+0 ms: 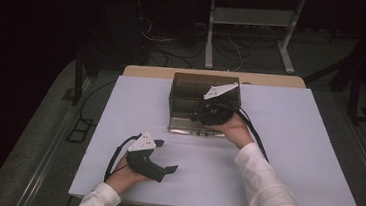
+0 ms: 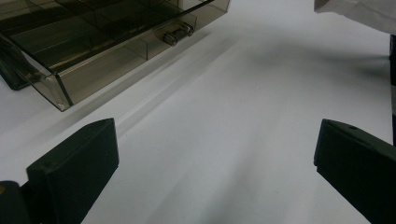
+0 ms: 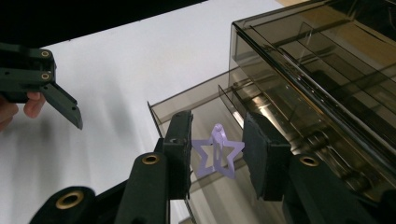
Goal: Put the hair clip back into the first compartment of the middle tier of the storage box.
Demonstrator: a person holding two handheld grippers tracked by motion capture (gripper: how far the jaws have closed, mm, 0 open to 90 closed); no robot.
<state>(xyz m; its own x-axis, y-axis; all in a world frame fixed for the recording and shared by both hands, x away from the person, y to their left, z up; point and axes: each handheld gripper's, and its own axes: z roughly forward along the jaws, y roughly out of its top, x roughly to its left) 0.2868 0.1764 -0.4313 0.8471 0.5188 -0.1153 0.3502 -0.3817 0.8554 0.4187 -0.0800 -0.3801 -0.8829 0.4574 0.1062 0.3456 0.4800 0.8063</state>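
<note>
A small purple star-shaped clip [image 3: 217, 151] sits pinched between the pads of my right gripper [image 3: 218, 119], which is shut on it. It hangs just over the pulled-out drawer [image 3: 187, 100] of a smoked clear plastic drawer box [image 1: 187, 91]. From above, my right gripper [image 1: 199, 116] hovers at the box's front right. My left gripper [image 1: 166, 156] rests near the table's front left, jaws wide open with bare tabletop between them [image 2: 217, 135]. The box's corner [image 2: 93, 46] lies ahead of it to the left.
The box stands at the middle back of a white table [image 1: 293, 143]. My left gripper [image 3: 46, 79] also appears far off at the left in the right gripper view. Dark floor, cables and a metal stand [image 1: 248, 18] lie beyond the table.
</note>
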